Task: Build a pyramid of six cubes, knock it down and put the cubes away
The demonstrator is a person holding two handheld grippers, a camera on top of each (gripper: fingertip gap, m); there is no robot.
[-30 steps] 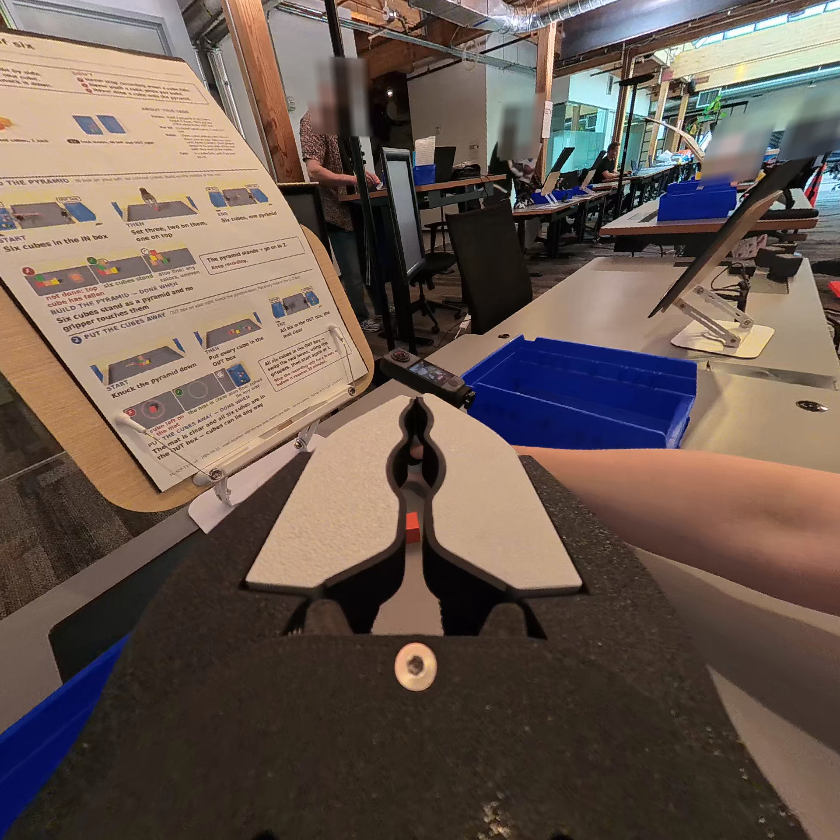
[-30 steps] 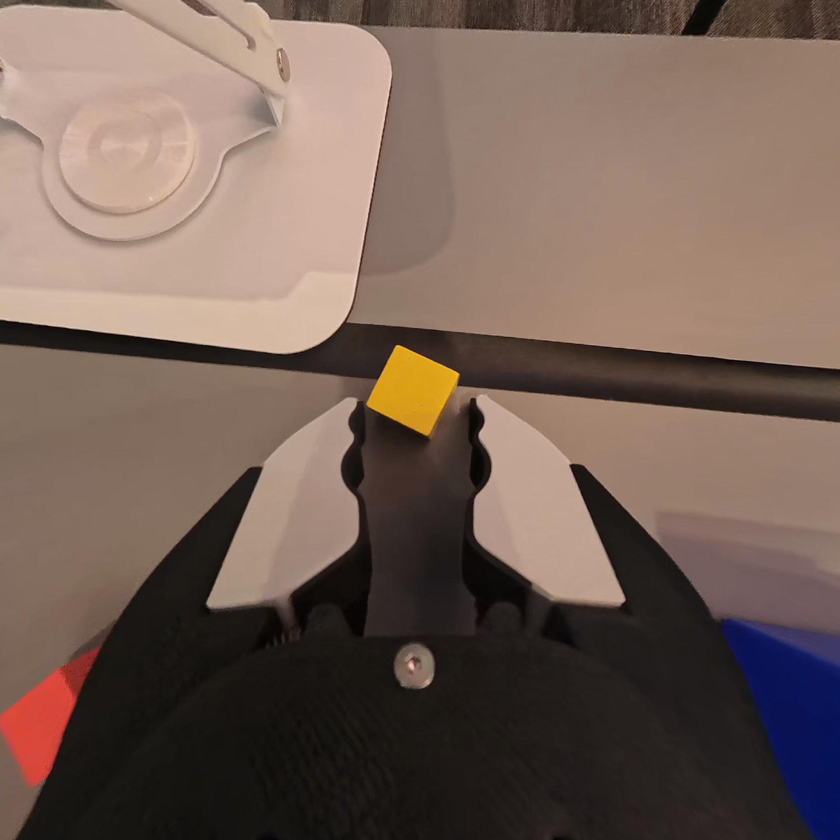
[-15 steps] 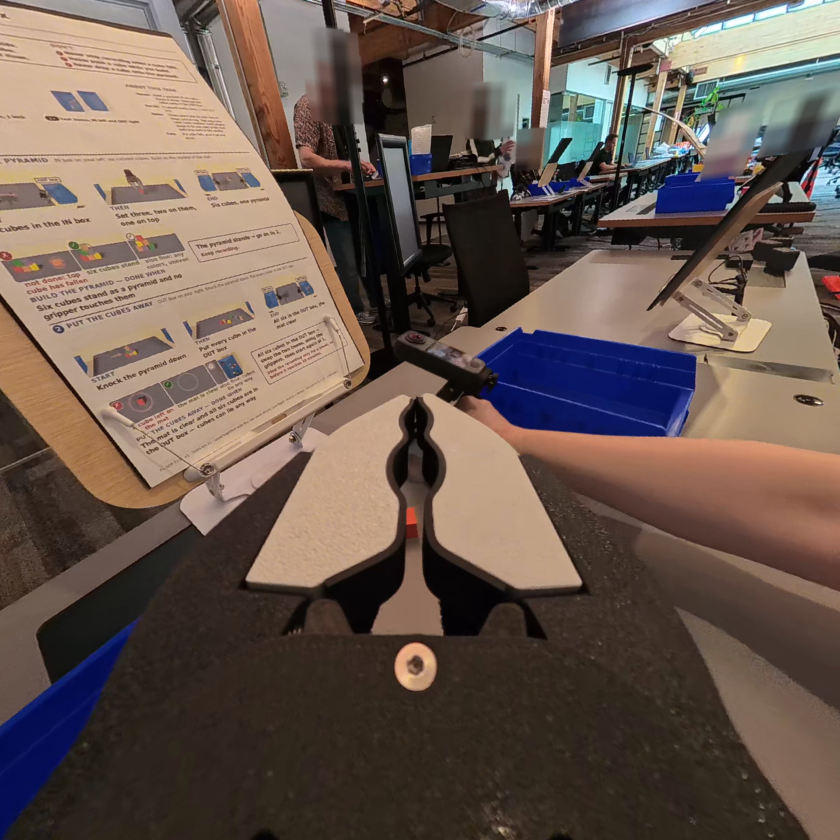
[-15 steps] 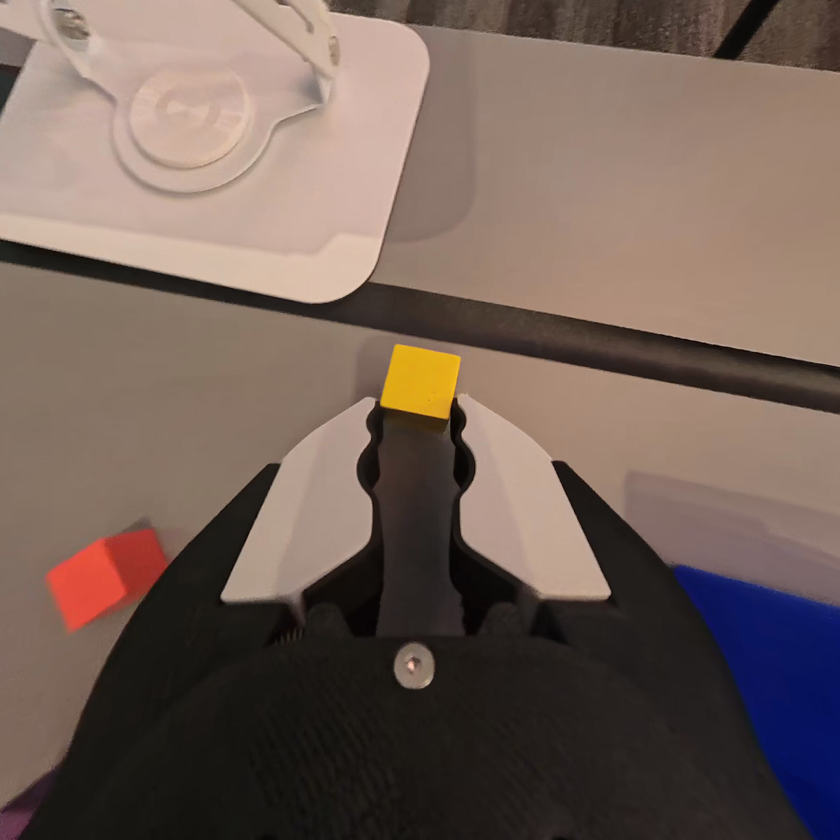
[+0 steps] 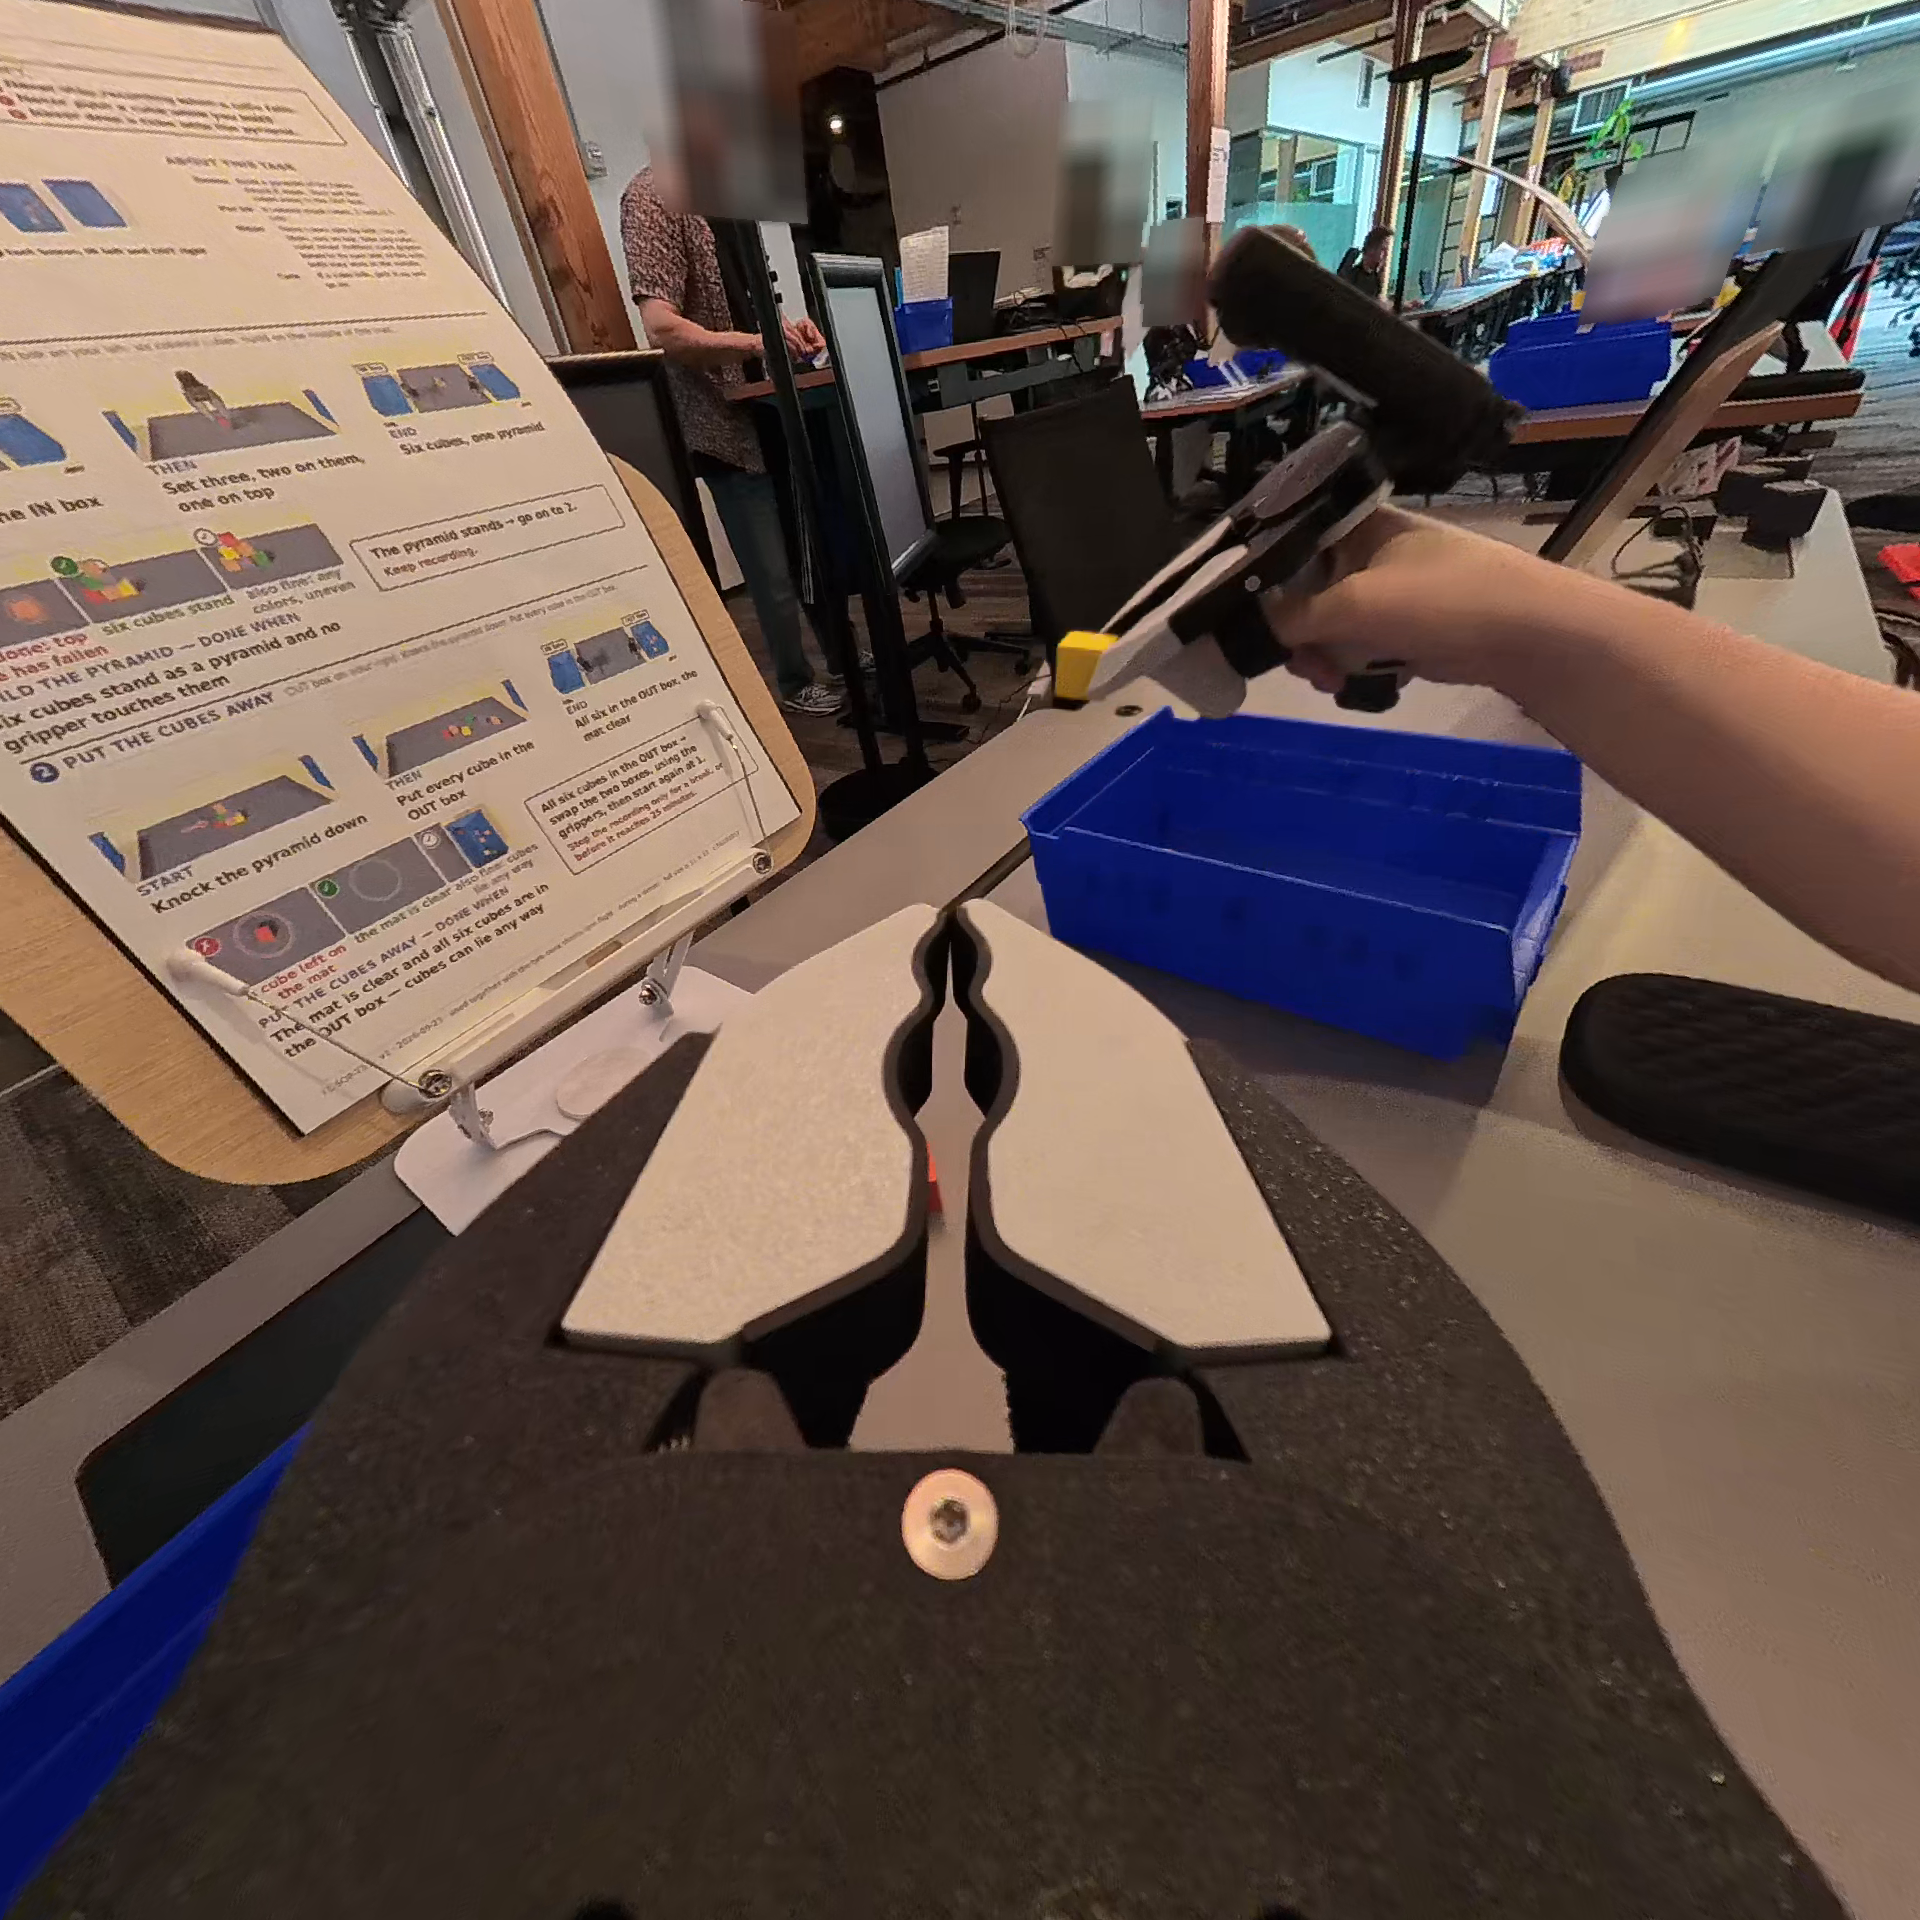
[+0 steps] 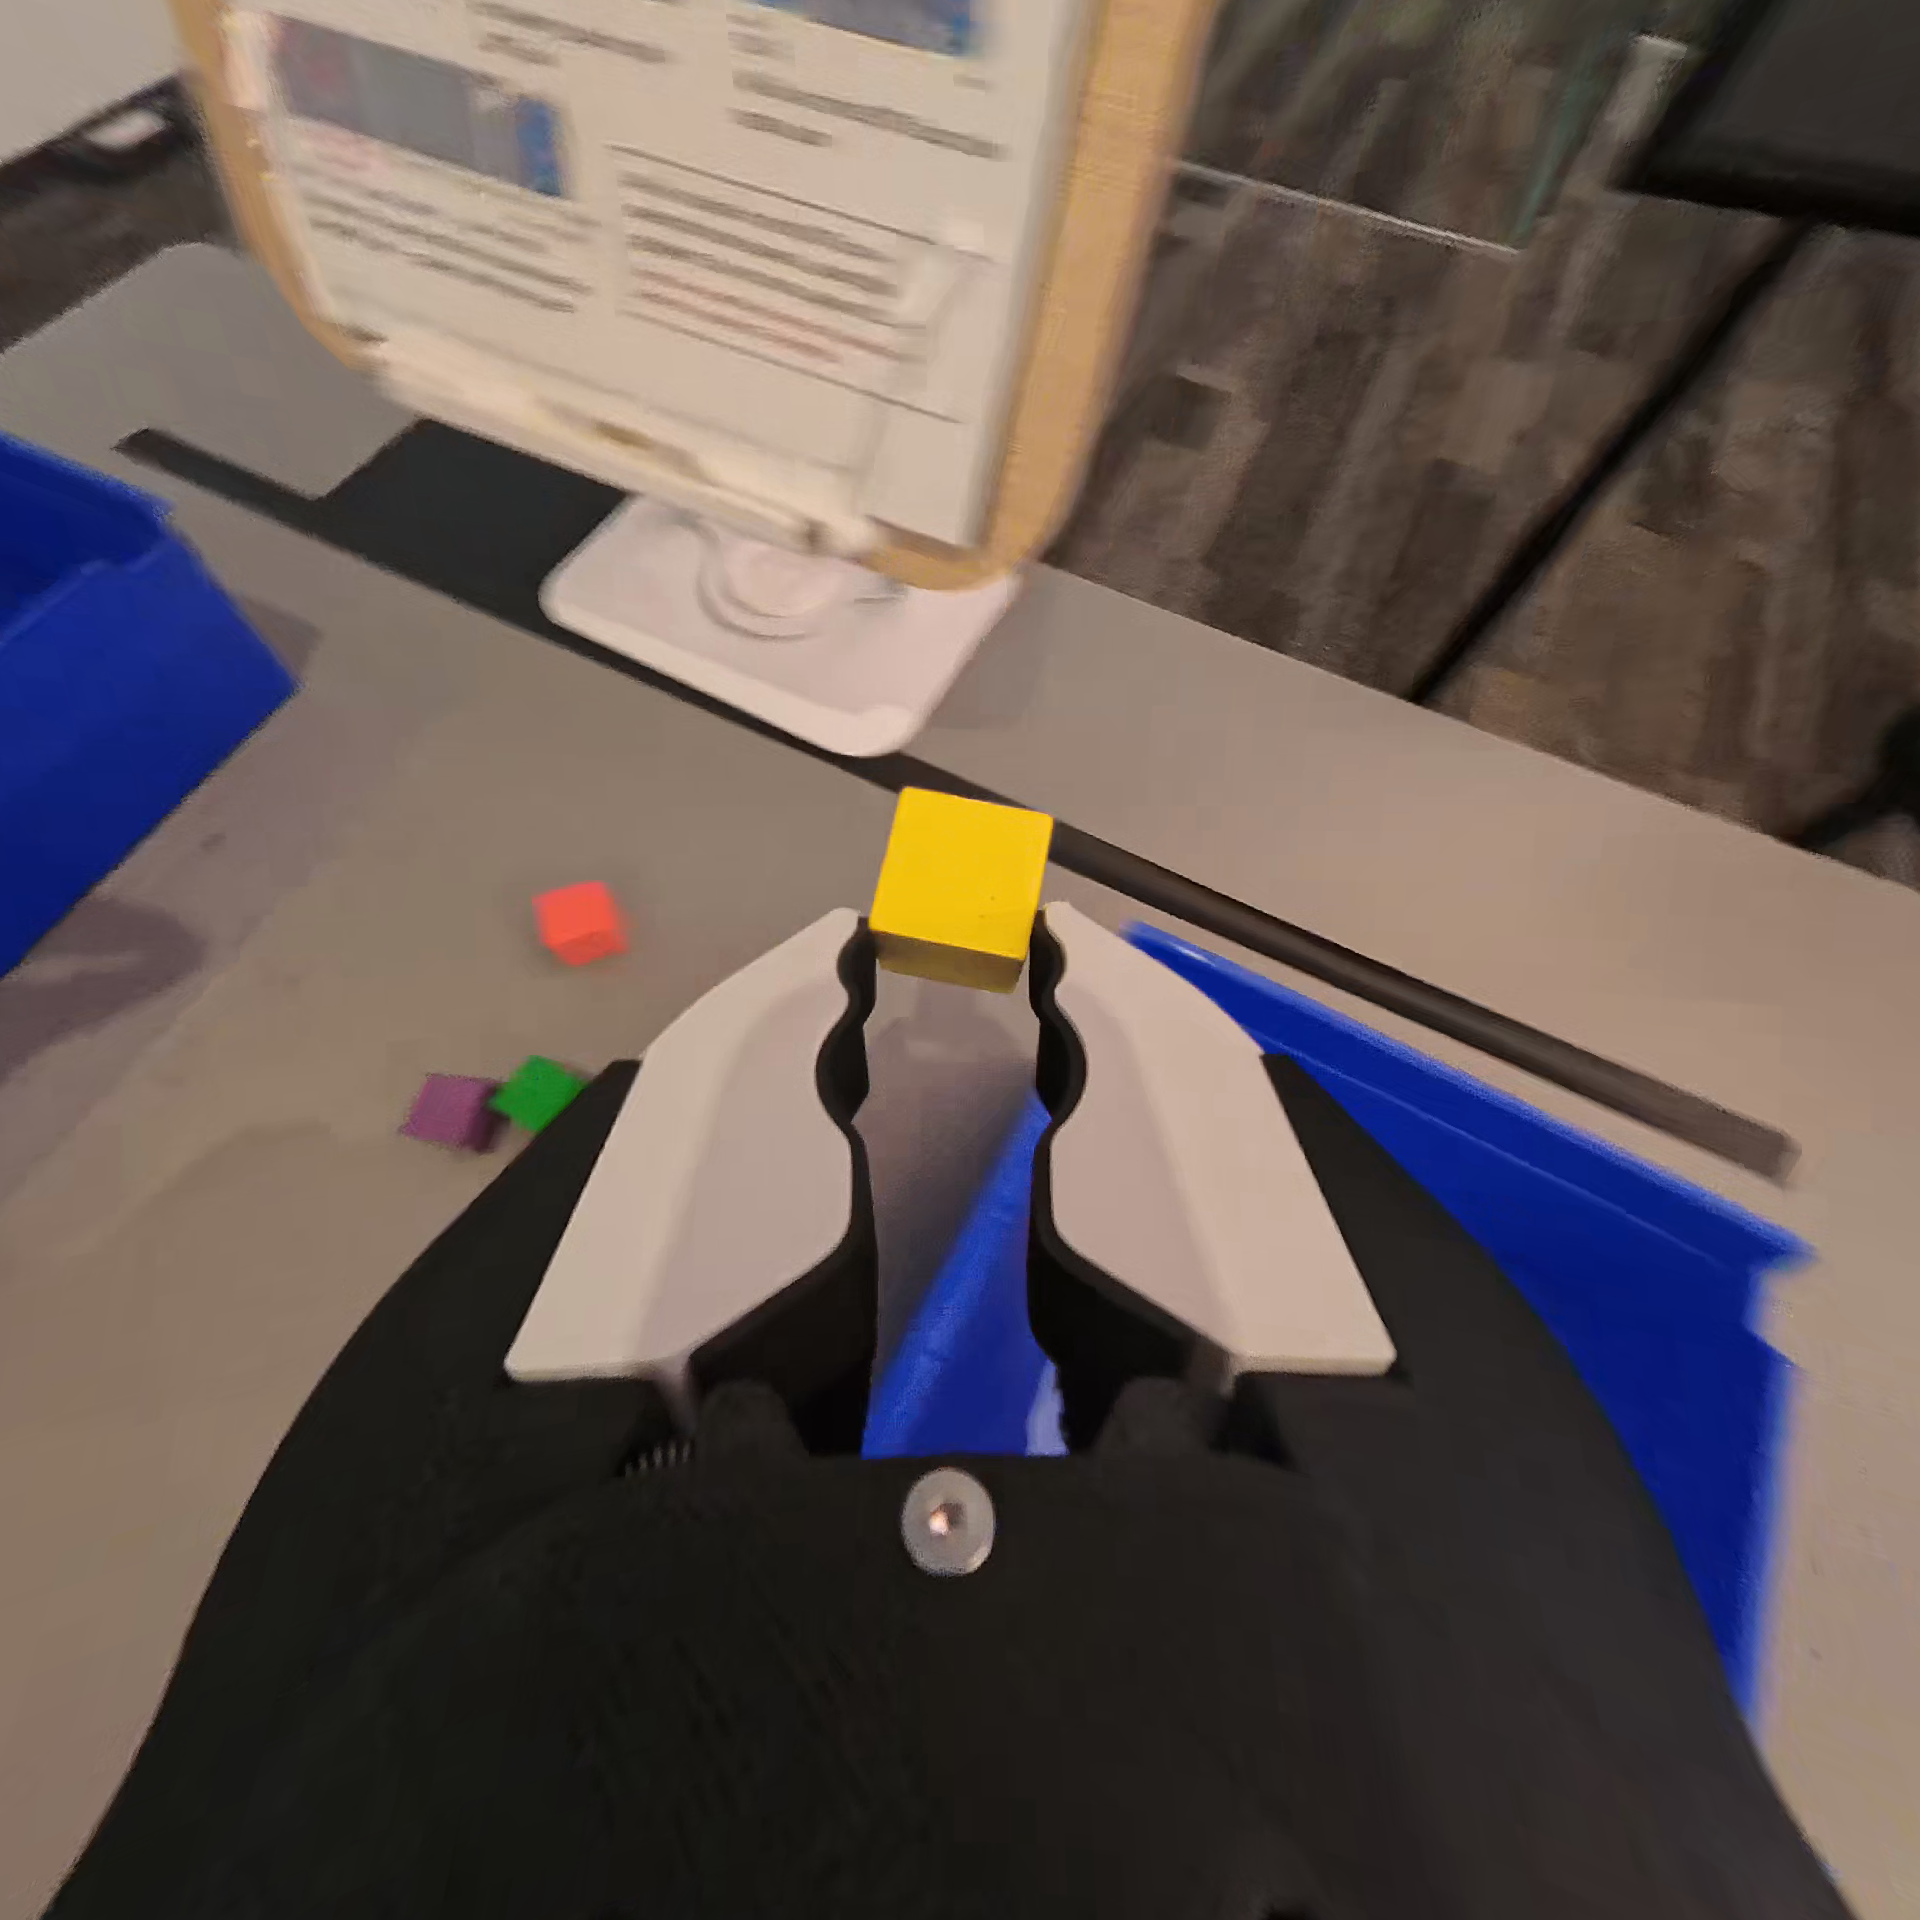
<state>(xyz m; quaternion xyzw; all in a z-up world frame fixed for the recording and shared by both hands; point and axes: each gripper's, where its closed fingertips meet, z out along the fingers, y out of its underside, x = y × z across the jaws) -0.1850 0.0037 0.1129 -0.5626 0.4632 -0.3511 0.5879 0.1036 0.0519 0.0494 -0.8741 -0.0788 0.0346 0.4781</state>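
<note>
Left wrist view: your left gripper (image 5: pixel 951 920) is sitting nearly closed on nothing, a sliver of red cube (image 5: pixel 933 1172) showing below its fingers. Ahead to its right, your right gripper (image 6: pixel 954 935) is pinching the yellow cube (image 6: pixel 961 883) at its fingertips, lifted above the blue box (image 5: pixel 1309 862) on the table (image 6: pixel 1351 862).

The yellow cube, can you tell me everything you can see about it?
The yellow cube is a small, solid-looking block with flat, smooth, painted-looking faces and crisp edges, bright yellow all over. It is lifted off the table, pinched at the very tip of the right tool, whose two light grey fingers press on its opposite sides. Nothing else touches it. In the left wrist view it hangs in the air above the far end of the blue box, which looks empty.
</note>
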